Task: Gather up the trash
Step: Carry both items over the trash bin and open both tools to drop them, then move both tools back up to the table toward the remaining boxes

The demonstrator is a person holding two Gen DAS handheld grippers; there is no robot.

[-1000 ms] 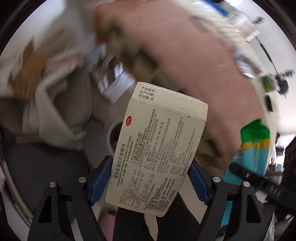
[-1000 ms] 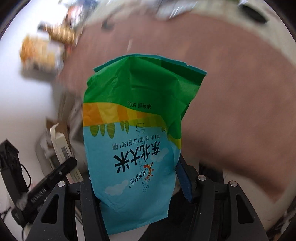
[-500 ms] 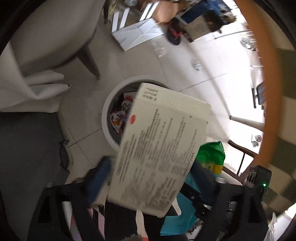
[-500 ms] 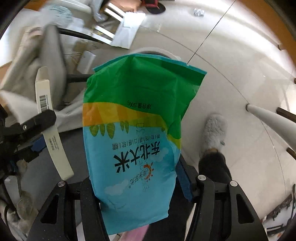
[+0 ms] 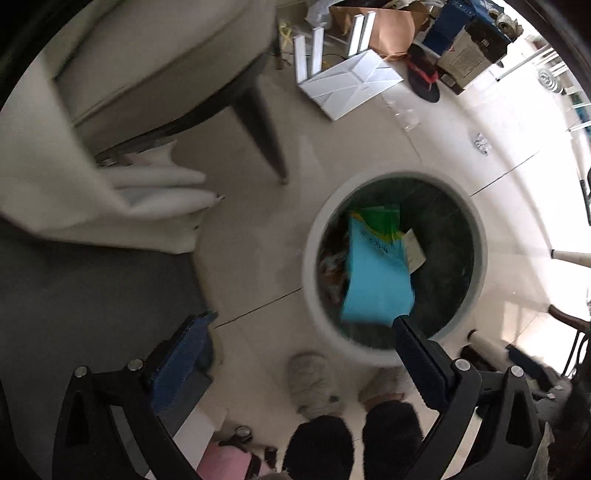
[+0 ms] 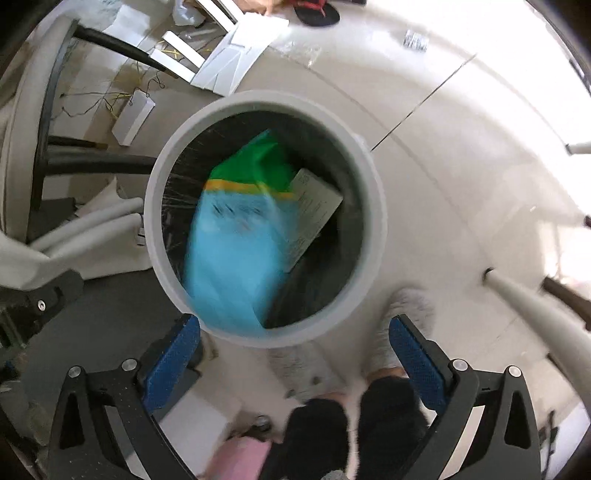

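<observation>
A round white trash bin (image 5: 314, 280) (image 6: 373, 229) with a dark liner stands on the floor below both grippers. A blue and green rice bag (image 5: 376, 273) (image 6: 236, 236), blurred, is dropping into it. A white medicine box (image 5: 413, 251) (image 6: 314, 214) lies in the bin beside the bag. My left gripper (image 5: 301, 325) is open and empty above the bin's left side. My right gripper (image 6: 293, 328) is open and empty just above the bin's near rim.
A chair with dark legs (image 5: 258, 114) and white cloth (image 5: 155, 181) stands left of the bin. Flat white boxes (image 5: 351, 85) and a brown bag (image 5: 391, 29) lie on the tiled floor behind. The person's slippered feet (image 6: 402, 332) are beside the bin.
Both grippers have opened over the bin. The medicine box has left the left gripper and the rice bag has left the right one; both now are in the bin.
</observation>
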